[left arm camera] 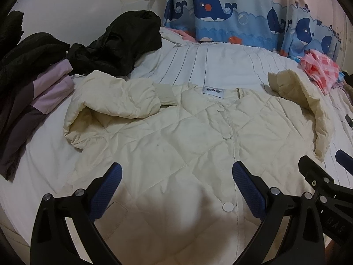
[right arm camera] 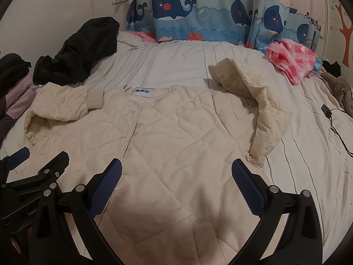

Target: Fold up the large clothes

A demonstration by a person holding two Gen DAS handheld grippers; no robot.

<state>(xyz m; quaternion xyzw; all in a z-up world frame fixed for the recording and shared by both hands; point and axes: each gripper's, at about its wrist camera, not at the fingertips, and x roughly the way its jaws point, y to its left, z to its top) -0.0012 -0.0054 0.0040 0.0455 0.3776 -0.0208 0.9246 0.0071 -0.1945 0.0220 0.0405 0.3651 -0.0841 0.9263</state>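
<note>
A cream quilted jacket (left arm camera: pixel 187 137) lies front up and buttoned on the bed, its collar label (left arm camera: pixel 213 92) at the far side. Its left sleeve (left arm camera: pixel 114 101) is folded in, with the ribbed cuff (left arm camera: pixel 167 95) beside the collar. The other sleeve (right arm camera: pixel 253 84) is bent upward, its cuff raised off the sheet. My left gripper (left arm camera: pixel 176 167) hovers open over the lower front by the button line. My right gripper (right arm camera: pixel 176 164) is open over the jacket (right arm camera: pixel 176 132) on its right half, above a pocket. Each gripper shows at the edge of the other's view: the right gripper (left arm camera: pixel 324 161) and the left gripper (right arm camera: pixel 44 154).
The striped white bed sheet (left arm camera: pixel 220 61) stretches back to a whale-print curtain (left arm camera: pixel 220 6). A black jacket (left arm camera: pixel 119 44) and a lilac and grey pile (left arm camera: pixel 37 97) lie at the left. A pink checked bag (right arm camera: pixel 291 57) and a charger with cable (right arm camera: pixel 326 110) lie at the right.
</note>
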